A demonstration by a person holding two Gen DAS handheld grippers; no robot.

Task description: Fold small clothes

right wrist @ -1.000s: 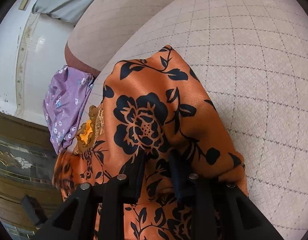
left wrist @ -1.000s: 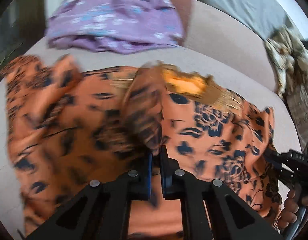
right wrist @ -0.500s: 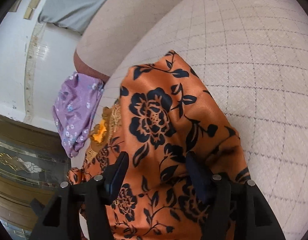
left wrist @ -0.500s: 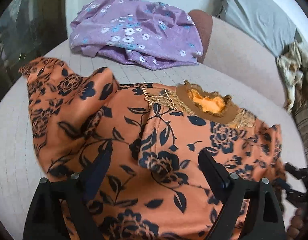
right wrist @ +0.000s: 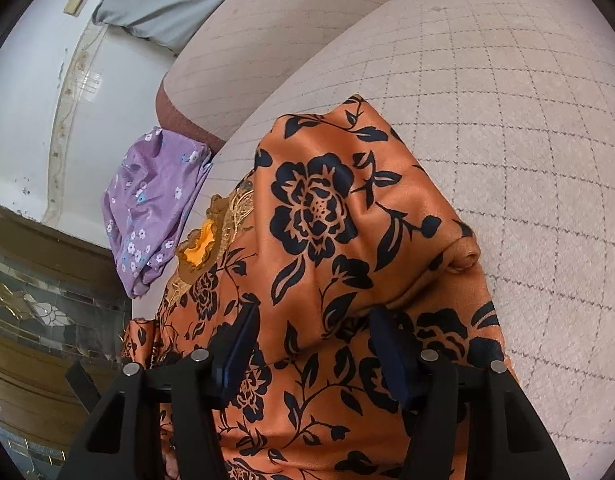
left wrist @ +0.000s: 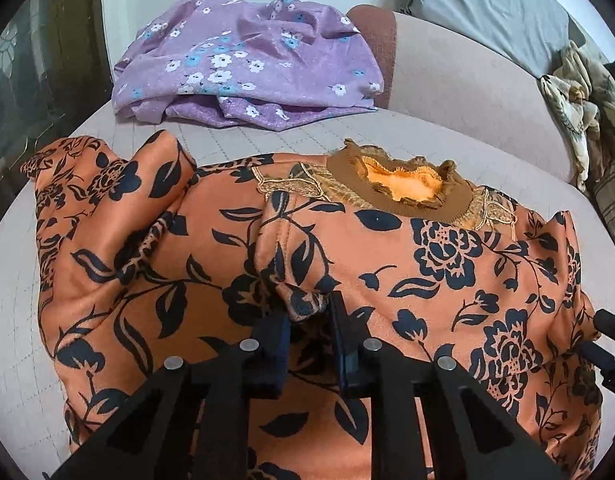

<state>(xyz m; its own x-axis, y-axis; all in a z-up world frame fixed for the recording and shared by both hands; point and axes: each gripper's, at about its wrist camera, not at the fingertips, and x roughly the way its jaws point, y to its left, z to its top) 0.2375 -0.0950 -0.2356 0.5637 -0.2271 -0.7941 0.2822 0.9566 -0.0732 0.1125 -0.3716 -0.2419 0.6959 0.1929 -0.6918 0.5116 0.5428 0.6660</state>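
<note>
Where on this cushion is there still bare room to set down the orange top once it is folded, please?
The widest bare patch is the quilted cushion beside the orange top, on the side away from the purple cloth. A narrow strip lies between the purple cloth and the top's collar. The corner under the purple cloth is crowded, as is the backrest end with the patterned cloth.

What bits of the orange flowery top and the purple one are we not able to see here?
- Orange top: its hem is cut off by the bottom edge and gripper frames in both wrist views.
- Purple garment: crumpled, its shape unclear; the right wrist view shows only a strip of it.
</note>
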